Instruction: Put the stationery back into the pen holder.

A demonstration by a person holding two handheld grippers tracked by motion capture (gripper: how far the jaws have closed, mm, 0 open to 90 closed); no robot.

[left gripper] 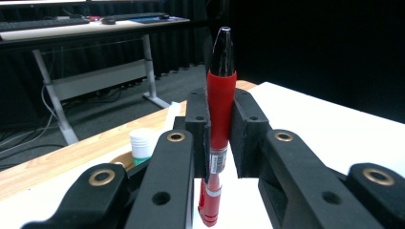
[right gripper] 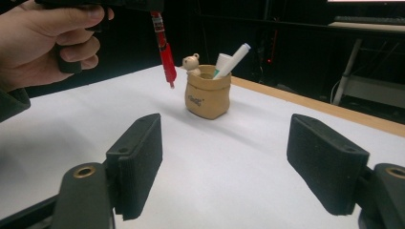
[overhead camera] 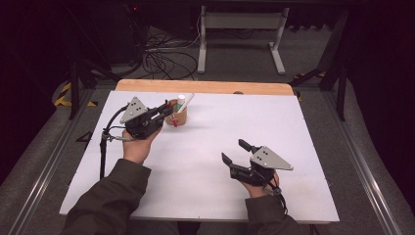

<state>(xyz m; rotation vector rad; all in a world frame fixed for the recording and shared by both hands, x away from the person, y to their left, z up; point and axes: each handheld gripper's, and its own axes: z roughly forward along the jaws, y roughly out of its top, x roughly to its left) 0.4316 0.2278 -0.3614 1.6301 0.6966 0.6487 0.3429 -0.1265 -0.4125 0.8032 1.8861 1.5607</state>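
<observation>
Near the table's [overhead camera: 293,147] far-left part, left gripper [overhead camera: 166,113] is clenched on a red pen [left gripper: 221,102], pads pinching the barrel mid-length. Pen hangs roughly upright, just beside the tan cup [right gripper: 207,90] and above the table, as the right gripper view shows it [right gripper: 165,47]. Not in the cup yet: its lower end is still clear of the rim, off to one side.

Cup stands near the far edge of the white top. It already holds 2 items: a white marker [right gripper: 234,59] leaning out and a white-capped tube [left gripper: 142,143]. Small bear figure [right gripper: 192,63] sits on the rim.

Right gripper [overhead camera: 241,152] is released, jaws wide apart, nothing between them. It hovers low over bare table, well apart from the cup, pointed toward it.

Progress, my read: pick-up is done, carry is mostly done. Left to do: shift the pen over the cup mouth, lower it in between the marker and the tube, let go. Mouth is crowded, so the pen could catch the rim or the bear; right gripper looks free to steady the cup if needed.
</observation>
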